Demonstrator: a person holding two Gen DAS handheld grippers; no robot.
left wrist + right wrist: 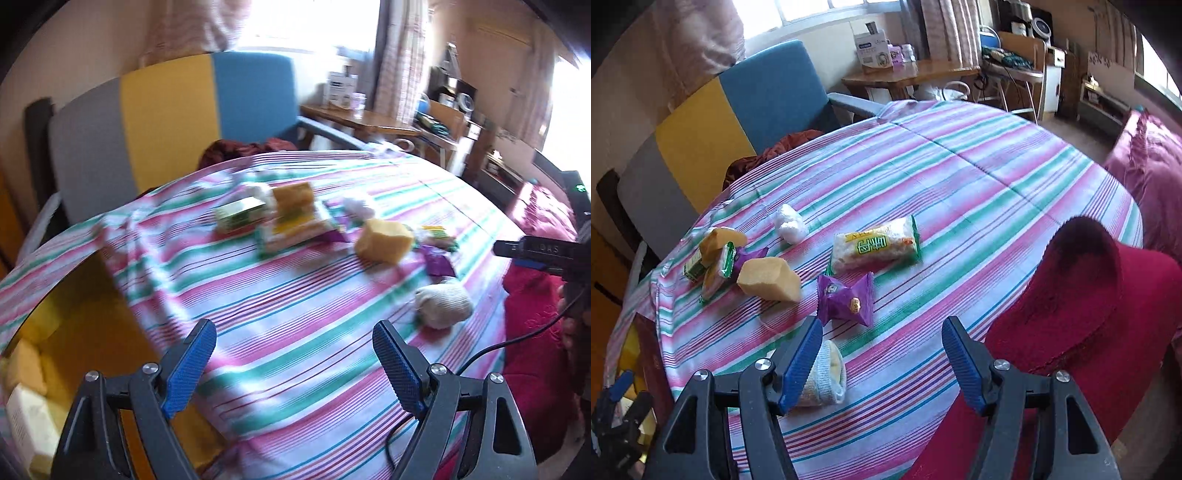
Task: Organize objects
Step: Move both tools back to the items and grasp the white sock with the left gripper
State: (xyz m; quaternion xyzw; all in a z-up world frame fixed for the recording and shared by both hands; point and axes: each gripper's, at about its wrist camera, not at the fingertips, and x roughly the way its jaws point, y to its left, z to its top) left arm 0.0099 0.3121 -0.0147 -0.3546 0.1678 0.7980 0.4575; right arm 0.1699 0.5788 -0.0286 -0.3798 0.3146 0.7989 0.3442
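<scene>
Centrally, a crinkly purple wrapper [846, 299] and spongy yellow block [769, 283] lie on striped cloth [960, 177]; left gripper [294, 360] and right gripper [882, 354], ribbed blue pads, gape wide, empty.

Snack packet [846, 300] lies between sponge [769, 283] and rolled sock [823, 376].

Snacks [876, 248] on striped cloth [979, 177] — right gripper [882, 363] empty

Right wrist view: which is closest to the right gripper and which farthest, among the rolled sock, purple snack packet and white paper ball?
1. Rolled sock, beside the right gripper's left finger.
2. Purple snack packet, just beyond.
3. White paper ball, far back, left.
</scene>
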